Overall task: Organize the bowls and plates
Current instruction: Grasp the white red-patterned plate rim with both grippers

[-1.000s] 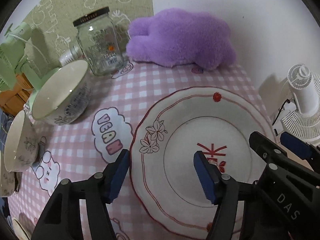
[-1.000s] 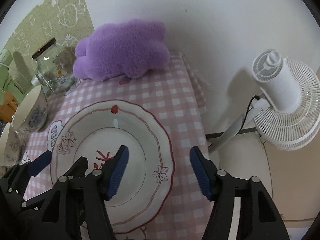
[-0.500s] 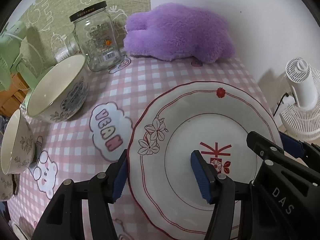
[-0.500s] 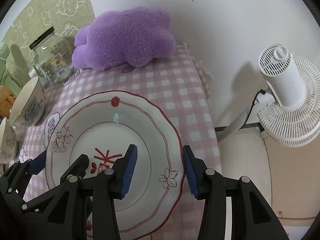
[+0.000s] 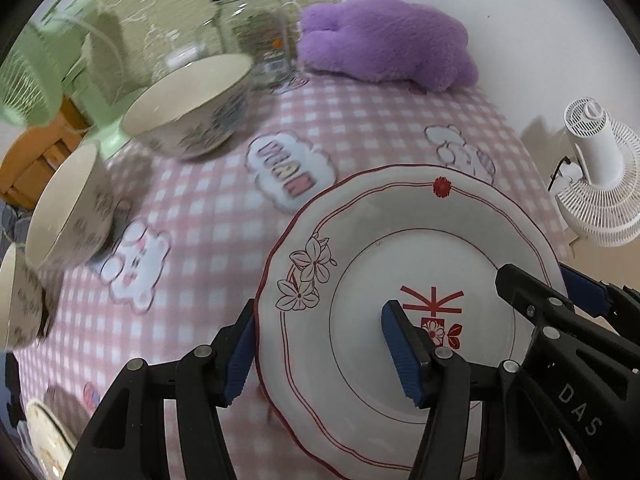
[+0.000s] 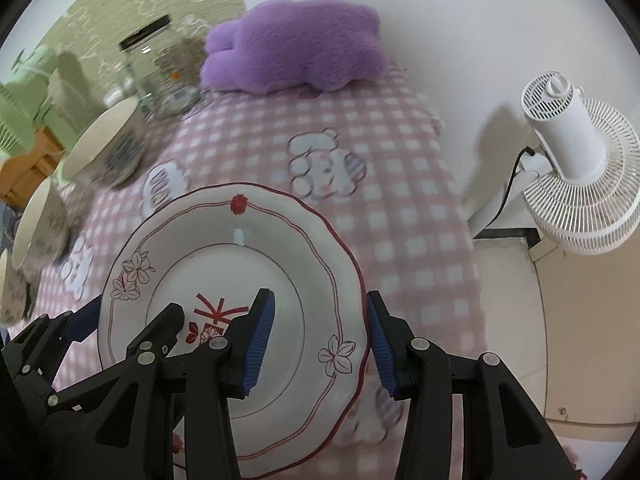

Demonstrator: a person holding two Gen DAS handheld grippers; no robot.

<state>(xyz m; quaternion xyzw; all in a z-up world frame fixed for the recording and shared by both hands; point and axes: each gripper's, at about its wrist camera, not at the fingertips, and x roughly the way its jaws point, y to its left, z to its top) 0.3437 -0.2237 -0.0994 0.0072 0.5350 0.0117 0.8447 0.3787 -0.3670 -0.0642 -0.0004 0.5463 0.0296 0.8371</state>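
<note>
A white plate (image 5: 404, 248) with a red scalloped line and flower prints is held between both grippers, lifted off the pink checked cloth. My left gripper (image 5: 320, 356) is shut on its left rim, one pad under the edge and one on the inside. My right gripper (image 6: 320, 334) is shut on its right rim (image 6: 352, 300) the same way. A large patterned bowl (image 5: 192, 108) stands at the far left, a second bowl (image 5: 68, 208) nearer, a third (image 5: 16, 300) at the left edge.
A glass jar (image 5: 256, 36) and a purple plush toy (image 5: 384, 44) stand at the back of the table. A white fan (image 6: 576, 168) stands on the floor off the right table edge. A green fan (image 5: 36, 76) is at the far left.
Both grippers closed on the plate's rims and lifted it. The plate has come toward me, baring a bear print on the cloth beyond it. The background is blurred with motion.
</note>
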